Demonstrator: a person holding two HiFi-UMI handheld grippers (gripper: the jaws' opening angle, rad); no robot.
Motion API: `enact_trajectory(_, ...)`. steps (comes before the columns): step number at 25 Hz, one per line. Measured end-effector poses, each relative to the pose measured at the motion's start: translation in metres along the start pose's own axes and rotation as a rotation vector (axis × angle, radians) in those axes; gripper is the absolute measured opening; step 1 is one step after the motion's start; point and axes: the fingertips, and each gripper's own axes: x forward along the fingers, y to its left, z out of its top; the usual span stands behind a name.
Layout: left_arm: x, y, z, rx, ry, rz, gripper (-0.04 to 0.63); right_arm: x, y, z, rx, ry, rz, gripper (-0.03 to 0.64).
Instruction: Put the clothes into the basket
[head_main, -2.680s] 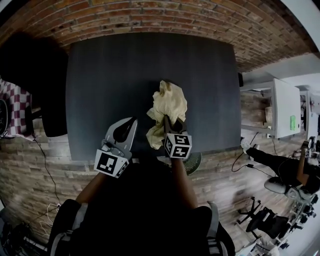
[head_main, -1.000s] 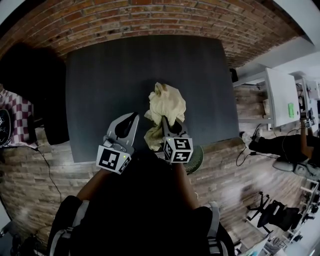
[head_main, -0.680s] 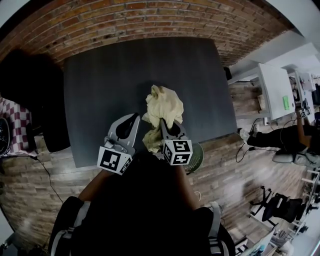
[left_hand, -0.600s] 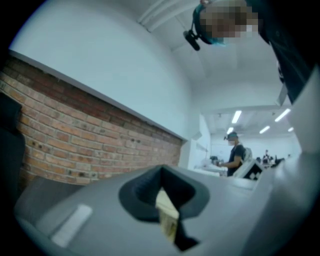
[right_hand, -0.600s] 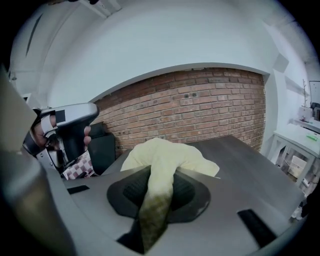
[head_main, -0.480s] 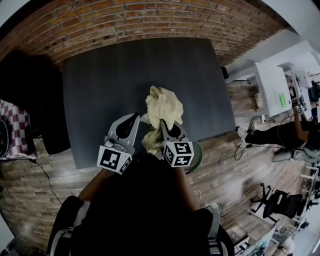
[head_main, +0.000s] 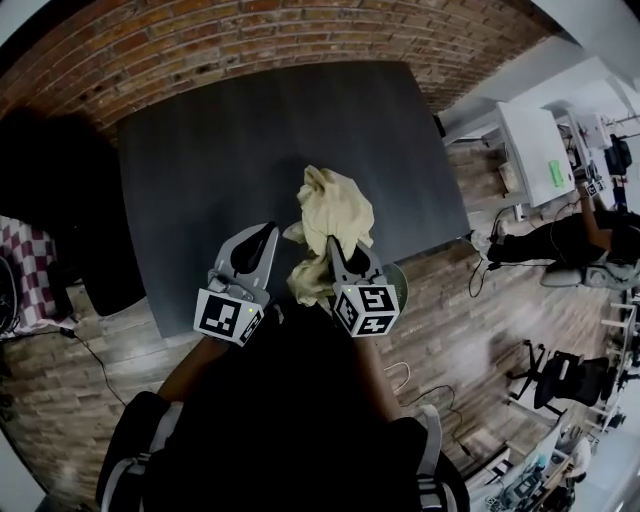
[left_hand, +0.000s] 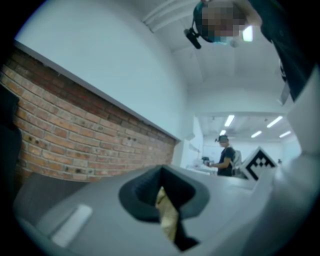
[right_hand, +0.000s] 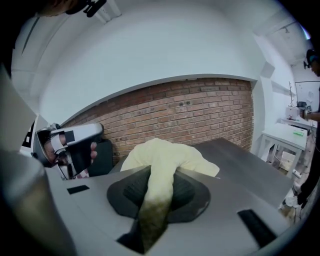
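**Desk:** Where the frame begins at the left, what is the left claw (head_main: 267, 233) doing?

**Photographer:** Its jaws are pressed together over the near part of the dark worktop (head_main: 230, 140), pointing toward the brick wall (head_main: 250, 40). A pale yellow sliver shows in the slot between them, and I cannot tell what it is.

**Desk:** And just to its right?

**Photographer:** The yellow cloth (head_main: 336, 205), bunched above the worktop's near edge, with a tail hanging down between the two claws. Whether the bunch touches the worktop cannot be told.

**Desk:** What has hold of it?

**Photographer:** The right claw (head_main: 331, 244). Its jaws are clamped on a twisted neck of the cloth, which runs out from between the pads.

**Desk:** The basket?

**Photographer:** A green basket (head_main: 403, 285) stands on the floor at the worktop's near edge, mostly hidden under the right claw's marker cube (head_main: 366, 309). The cloth is not in it. Well apart at the far right is a person in dark clothes (head_main: 555, 240).
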Motion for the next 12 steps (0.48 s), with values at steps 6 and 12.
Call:
enact_trajectory(6, -0.001, -0.016, -0.008, 0.011, 0.018, -0.049, 0.005, -0.023, -0.004, -0.001, 0.008, -0.018, -0.029, 0.078)
enact_trajectory(12, 0.003, -0.042, -0.014, 0.006, 0.025, -0.107, 0.005, -0.045, -0.017, 0.001, 0.019, -0.059, -0.067, 0.078)
